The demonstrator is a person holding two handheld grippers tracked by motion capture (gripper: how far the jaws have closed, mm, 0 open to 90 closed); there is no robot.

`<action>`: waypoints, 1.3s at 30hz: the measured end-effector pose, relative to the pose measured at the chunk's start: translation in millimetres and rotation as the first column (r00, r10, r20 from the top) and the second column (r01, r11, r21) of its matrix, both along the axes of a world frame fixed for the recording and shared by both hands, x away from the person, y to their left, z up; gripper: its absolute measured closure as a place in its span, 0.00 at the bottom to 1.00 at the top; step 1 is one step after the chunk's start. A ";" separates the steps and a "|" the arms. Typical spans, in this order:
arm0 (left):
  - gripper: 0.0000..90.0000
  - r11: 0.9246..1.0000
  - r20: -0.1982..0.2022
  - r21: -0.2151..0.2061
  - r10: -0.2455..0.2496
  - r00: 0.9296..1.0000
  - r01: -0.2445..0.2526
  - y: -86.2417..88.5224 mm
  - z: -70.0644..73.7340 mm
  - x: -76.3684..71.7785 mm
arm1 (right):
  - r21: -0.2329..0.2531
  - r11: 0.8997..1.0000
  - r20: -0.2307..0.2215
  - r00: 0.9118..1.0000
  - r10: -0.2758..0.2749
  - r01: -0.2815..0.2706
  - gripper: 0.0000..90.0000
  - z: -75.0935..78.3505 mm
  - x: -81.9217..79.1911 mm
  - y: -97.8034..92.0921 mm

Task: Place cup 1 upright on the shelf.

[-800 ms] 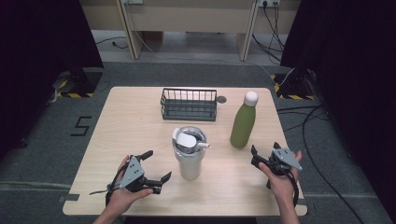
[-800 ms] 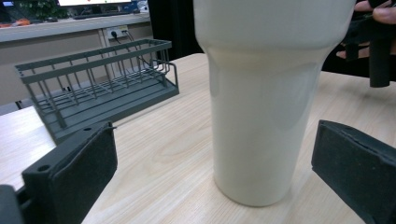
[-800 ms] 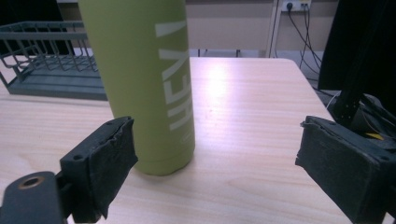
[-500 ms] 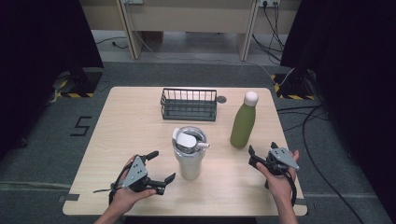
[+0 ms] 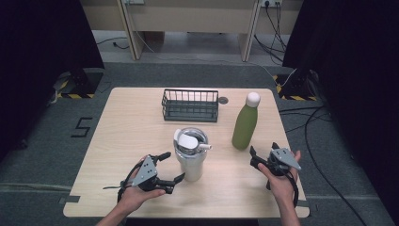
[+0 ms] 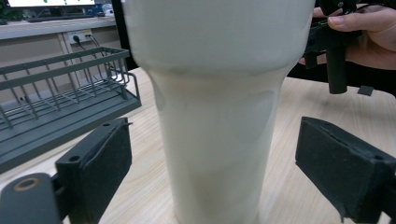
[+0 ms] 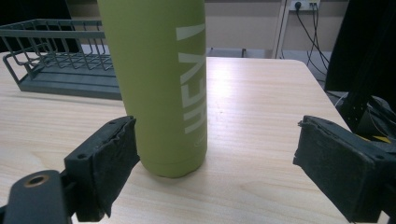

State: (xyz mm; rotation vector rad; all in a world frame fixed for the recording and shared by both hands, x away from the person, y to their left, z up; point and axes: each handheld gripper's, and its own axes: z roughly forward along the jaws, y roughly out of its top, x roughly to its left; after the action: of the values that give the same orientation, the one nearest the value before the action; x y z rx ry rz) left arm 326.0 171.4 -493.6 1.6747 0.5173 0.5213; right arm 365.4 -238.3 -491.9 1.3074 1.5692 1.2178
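On the wooden surface (image 5: 131,127), a cream tumbler (image 5: 190,155) with a lidded top stands near the middle. The left hand-held gripper (image 5: 170,167) sits at its left with jaws spread wide; in the left gripper view the tumbler stands between the two pads without touching either. A green bottle (image 5: 245,123) with a white cap stands upright to the right. The right hand-held gripper (image 5: 263,153), jaws also apart, sits just near of it, the bottle beside its left pad. A dark wire basket (image 5: 190,105) rests at the far side.
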 end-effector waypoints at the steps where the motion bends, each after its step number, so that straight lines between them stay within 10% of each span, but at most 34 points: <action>1: 0.10 1.000 0.002 0.004 -0.005 1.000 0.005 -2.9 0.4 2.1 | -0.001 1.000 0.000 1.000 0.001 -0.001 0.14 -0.1 0.0 0.1; 39: 0.09 1.000 -0.028 -0.010 -0.030 0.999 0.030 -48.5 -5.6 36.8 | -0.008 1.000 -0.030 1.000 0.010 -0.010 0.16 -6.1 2.7 1.1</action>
State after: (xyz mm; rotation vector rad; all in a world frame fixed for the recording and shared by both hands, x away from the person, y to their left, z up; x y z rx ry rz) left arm 362.8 122.8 -499.2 1.6805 0.5138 0.4733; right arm 368.1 -237.3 -498.0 1.3202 1.6017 1.2020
